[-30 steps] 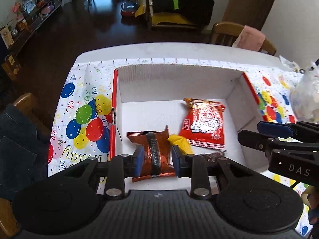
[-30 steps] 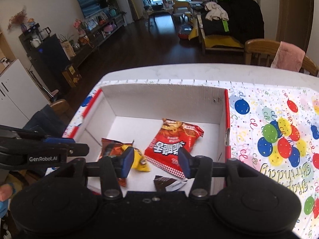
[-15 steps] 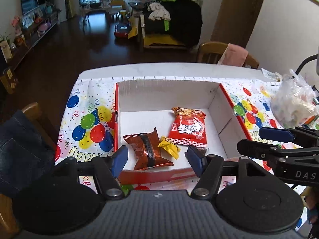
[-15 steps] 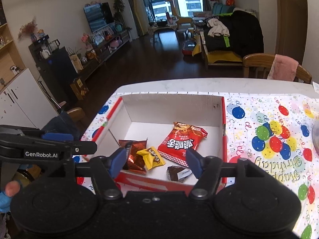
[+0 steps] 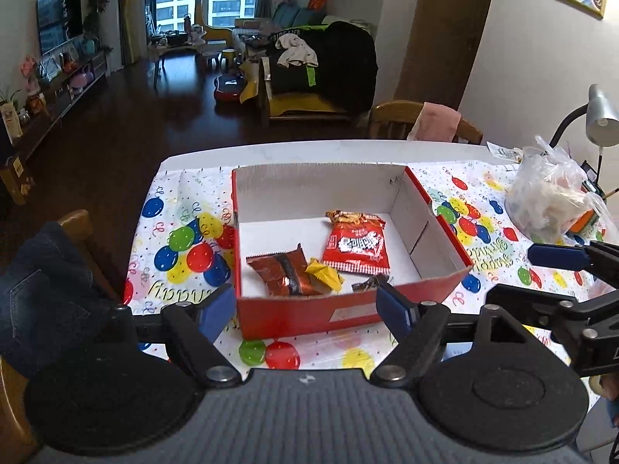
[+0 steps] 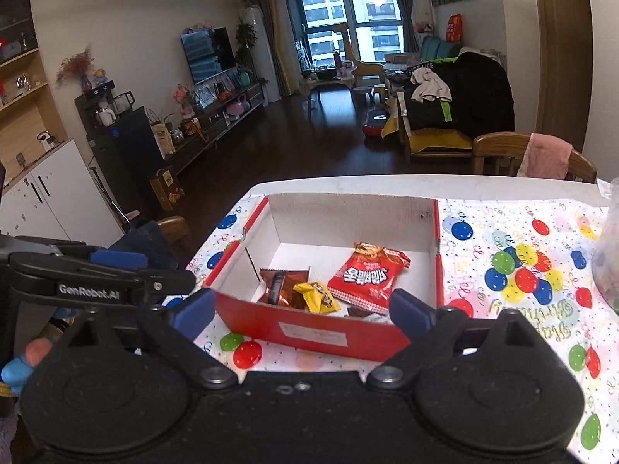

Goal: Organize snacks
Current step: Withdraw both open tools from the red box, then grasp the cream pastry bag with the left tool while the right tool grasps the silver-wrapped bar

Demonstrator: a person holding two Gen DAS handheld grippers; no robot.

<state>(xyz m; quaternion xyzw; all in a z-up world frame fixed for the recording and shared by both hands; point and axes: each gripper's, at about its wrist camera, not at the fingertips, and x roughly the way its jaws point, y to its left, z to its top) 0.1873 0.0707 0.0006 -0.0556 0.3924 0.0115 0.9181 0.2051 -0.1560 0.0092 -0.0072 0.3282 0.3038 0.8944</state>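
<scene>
A red cardboard box (image 5: 309, 311) with a white inside stands on the balloon-print tablecloth; it also shows in the right wrist view (image 6: 317, 332). Inside lie a red snack bag (image 5: 356, 243) (image 6: 367, 274), a brown foil packet (image 5: 284, 274) (image 6: 280, 284), a small yellow packet (image 5: 325, 274) (image 6: 315, 295) and a small dark wrapper (image 5: 369, 283) (image 6: 358, 312). My left gripper (image 5: 307, 311) is open and empty, held back in front of the box. My right gripper (image 6: 301, 311) is open and empty, also in front of the box.
A clear plastic bag (image 5: 549, 201) of items sits on the table at the right, with a lamp (image 5: 599, 116) behind it. Wooden chairs (image 5: 421, 121) stand at the far side, and one with denim (image 5: 42, 286) at the left. The balloon tablecloth (image 5: 182, 239) covers the table.
Both grippers have pulled back and up from the box and opened wider. The brown packet that lay between the left fingers now rests in the box.
</scene>
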